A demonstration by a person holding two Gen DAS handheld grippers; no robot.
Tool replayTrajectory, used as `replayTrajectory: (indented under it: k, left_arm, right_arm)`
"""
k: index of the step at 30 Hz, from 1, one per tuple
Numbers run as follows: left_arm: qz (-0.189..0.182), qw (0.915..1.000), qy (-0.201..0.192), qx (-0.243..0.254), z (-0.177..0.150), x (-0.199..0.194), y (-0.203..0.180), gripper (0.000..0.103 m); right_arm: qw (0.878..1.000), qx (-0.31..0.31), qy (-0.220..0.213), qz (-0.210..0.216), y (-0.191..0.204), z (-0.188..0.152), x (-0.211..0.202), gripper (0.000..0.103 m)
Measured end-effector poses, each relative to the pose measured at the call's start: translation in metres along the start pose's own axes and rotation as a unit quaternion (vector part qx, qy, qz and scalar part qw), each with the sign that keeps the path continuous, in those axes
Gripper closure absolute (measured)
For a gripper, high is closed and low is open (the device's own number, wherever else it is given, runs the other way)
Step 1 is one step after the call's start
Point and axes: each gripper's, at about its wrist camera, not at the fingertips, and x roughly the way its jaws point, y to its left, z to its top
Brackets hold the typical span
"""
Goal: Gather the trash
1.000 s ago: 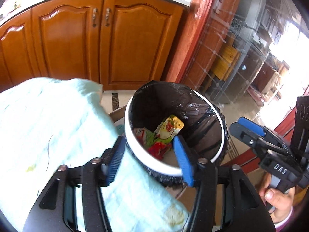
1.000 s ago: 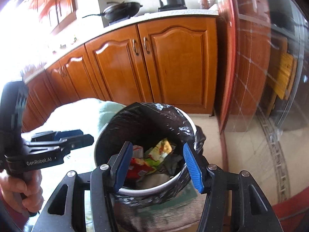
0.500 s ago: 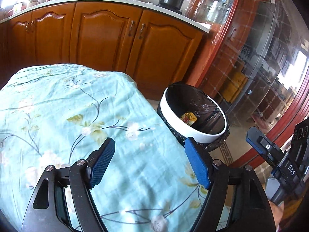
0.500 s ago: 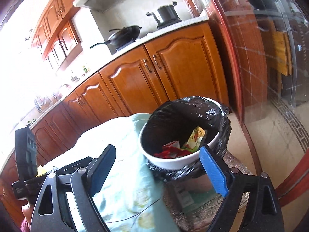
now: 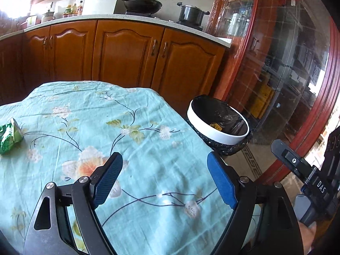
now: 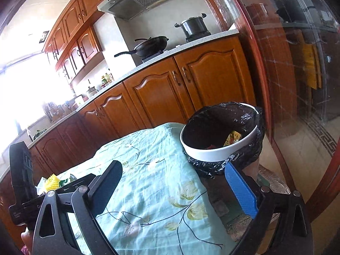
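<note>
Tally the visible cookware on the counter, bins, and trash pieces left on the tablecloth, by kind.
Wok: 1
Lidded pot: 1
Trash bin with black liner: 1
Green wrapper on the tablecloth: 1
Yellow item on the tablecloth, partly hidden: 1
Total: 5

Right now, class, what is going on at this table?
A person is clearing trash with two handheld grippers. The left gripper and right gripper hover over the floral tablecloth, jaws opening, nothing between them. Wrappers already lie in the lined bin beside the table. A green packet waits on the cloth.
</note>
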Motion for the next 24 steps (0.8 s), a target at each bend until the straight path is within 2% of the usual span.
replayTrajectory:
  k: [3, 7, 10, 24]
  left_arm:
    - [0.012, 0.9995, -0.027, 0.013, -0.007, -0.016, -0.002, 0.015]
    - [0.049, 0.9959, -0.071, 0.027, -0.021, -0.033, -0.002, 0.0]
    - [0.074, 0.9928, -0.089, 0.032, -0.033, -0.041, -0.001, 0.0]
    - [0.101, 0.9903, -0.088, 0.034, -0.066, -0.052, 0.002, 0.0]
  right_arm:
    - [1.0, -0.014, -0.008, -0.004, 0.008, -0.002, -0.009, 0.004]
    - [0.997, -0.052, -0.056, -0.021, 0.023, -0.004, -0.031, 0.0]
    - [0.994, -0.079, -0.067, -0.039, 0.029, -0.012, -0.033, 0.0]
    - [0.991, -0.11, -0.06, -0.037, 0.04, -0.048, -0.027, 0.0]
